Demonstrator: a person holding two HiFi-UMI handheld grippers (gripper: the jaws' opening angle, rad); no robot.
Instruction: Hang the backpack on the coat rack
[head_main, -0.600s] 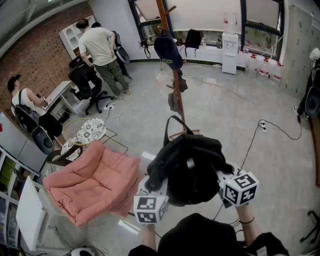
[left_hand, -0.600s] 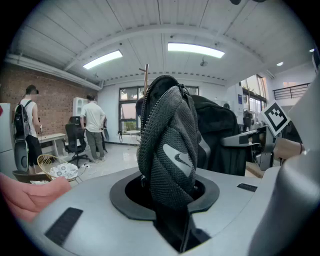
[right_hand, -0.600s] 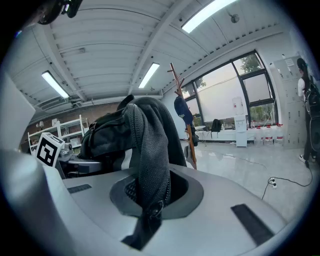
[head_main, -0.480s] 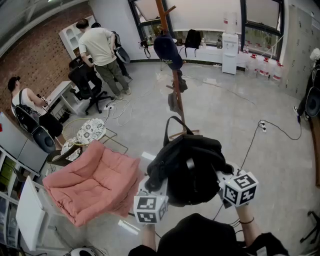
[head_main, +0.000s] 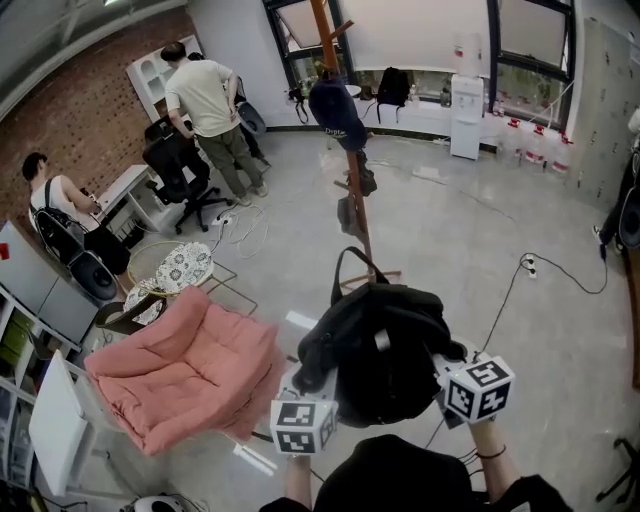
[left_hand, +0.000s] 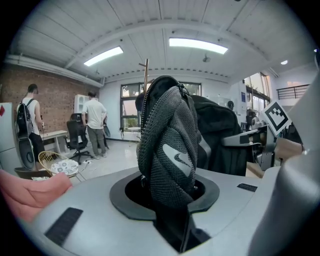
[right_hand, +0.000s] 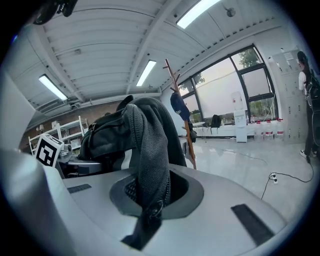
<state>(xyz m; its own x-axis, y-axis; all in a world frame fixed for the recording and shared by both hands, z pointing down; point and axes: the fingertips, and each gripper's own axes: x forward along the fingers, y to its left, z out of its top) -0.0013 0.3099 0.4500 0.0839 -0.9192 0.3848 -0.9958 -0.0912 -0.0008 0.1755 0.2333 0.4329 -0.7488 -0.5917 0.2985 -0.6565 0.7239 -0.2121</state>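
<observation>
Left tongs (left_hand: 169, 212) and right tongs (right_hand: 148, 210) each clench the backpack (head_main: 375, 345), held up; the coat rack (head_main: 352, 195) stands well apart; hanging remains undone.

Pink armchair (head_main: 185, 375), black office chair (head_main: 172, 165), white water dispenser (head_main: 466, 100)

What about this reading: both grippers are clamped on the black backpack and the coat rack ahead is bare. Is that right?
Not quite. The coat rack is not bare: a dark cap hangs on it, as the head view shows. The rest stands: the left gripper and the right gripper are each clamped on the black backpack.
</observation>
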